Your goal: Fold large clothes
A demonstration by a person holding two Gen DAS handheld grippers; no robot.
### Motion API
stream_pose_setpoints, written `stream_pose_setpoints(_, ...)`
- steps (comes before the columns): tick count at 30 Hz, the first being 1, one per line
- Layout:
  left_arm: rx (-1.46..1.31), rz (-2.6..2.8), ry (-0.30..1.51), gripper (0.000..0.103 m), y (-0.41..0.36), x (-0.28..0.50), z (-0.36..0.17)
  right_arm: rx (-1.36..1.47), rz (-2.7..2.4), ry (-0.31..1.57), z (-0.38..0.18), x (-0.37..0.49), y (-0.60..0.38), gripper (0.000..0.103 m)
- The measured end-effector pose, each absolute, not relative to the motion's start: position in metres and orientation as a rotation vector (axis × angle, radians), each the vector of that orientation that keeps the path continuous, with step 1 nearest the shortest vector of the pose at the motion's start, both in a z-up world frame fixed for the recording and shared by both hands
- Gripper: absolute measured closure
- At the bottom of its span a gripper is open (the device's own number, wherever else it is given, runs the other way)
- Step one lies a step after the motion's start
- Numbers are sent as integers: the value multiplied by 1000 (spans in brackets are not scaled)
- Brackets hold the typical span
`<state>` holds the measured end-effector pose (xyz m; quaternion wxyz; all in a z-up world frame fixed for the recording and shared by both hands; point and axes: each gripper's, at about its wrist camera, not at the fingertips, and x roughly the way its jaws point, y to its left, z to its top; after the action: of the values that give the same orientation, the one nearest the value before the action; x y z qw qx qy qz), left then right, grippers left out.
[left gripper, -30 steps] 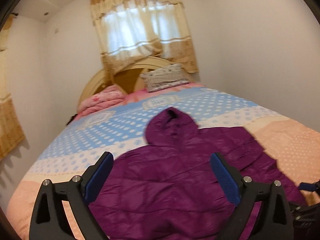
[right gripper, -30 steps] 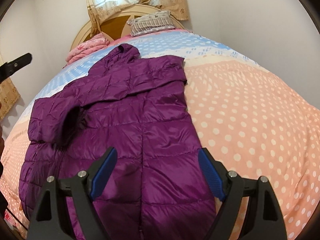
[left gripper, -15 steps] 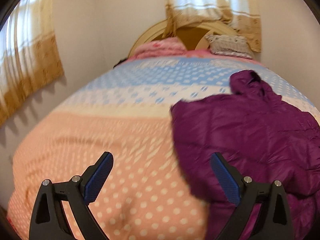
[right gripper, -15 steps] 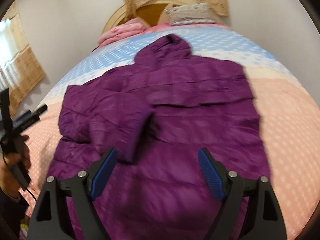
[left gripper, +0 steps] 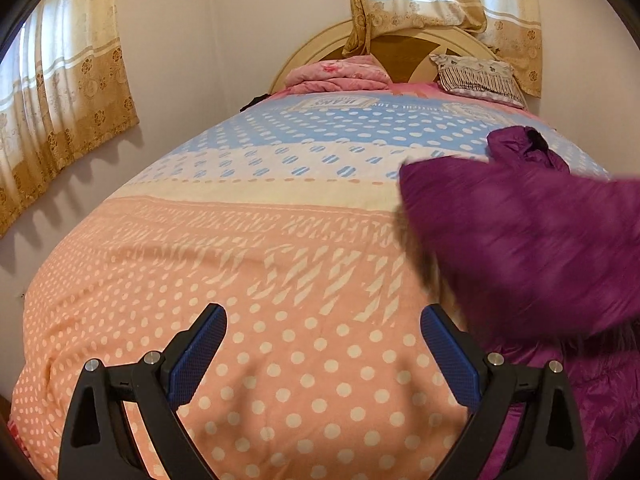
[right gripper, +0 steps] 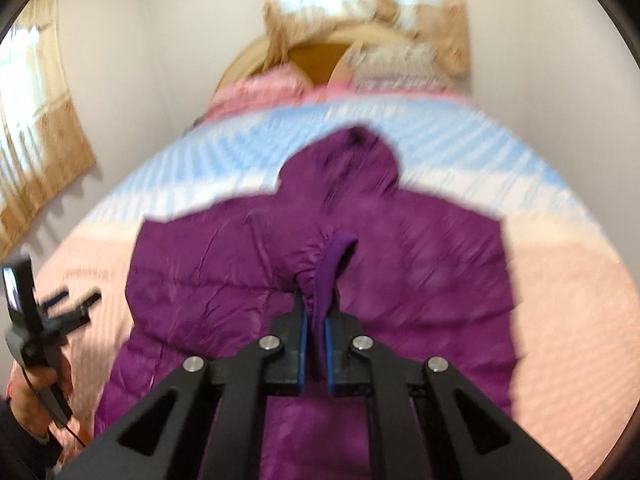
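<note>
A purple hooded puffer jacket (right gripper: 420,264) lies spread on the bed, hood toward the headboard. My right gripper (right gripper: 315,344) is shut on the cuff of its sleeve (right gripper: 326,276) and holds it up over the jacket's middle. In the left wrist view the jacket (left gripper: 532,248) fills the right side, blurred and partly raised. My left gripper (left gripper: 323,344) is open and empty over the bare bedspread to the jacket's left; it also shows in the right wrist view (right gripper: 44,320), held in a hand.
The bedspread (left gripper: 248,264) is peach with white dots near me and blue-and-white farther off. A folded pink blanket (left gripper: 340,76) and a grey pillow (left gripper: 476,76) lie by the round headboard. Curtains (left gripper: 60,92) hang on the left wall.
My right gripper has closed on the sleeve cuff and lifted it over the jacket. My left gripper has swung left, off the jacket, and stays open.
</note>
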<state>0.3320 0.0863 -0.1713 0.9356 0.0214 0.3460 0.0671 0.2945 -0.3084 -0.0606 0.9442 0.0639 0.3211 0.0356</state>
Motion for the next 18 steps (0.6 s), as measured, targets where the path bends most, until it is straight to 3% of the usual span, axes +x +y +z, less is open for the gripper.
stream_pose_setpoints(5, 80, 123, 719, 5, 72, 335, -176, 179, -45, 619, -54, 282, -360, 95)
stream_pose_setpoints(13, 151, 146, 765, 5, 56, 344, -184, 206, -196, 798, -132, 285, -400, 94)
stream_pose_setpoints(16, 146, 137, 764, 5, 53, 346, -179, 201, -205, 828, -147, 288, -407, 79)
stream_pose_setpoints(18, 124, 116, 755, 5, 48, 349, -170, 215, -192, 825, -140, 286, -409, 37)
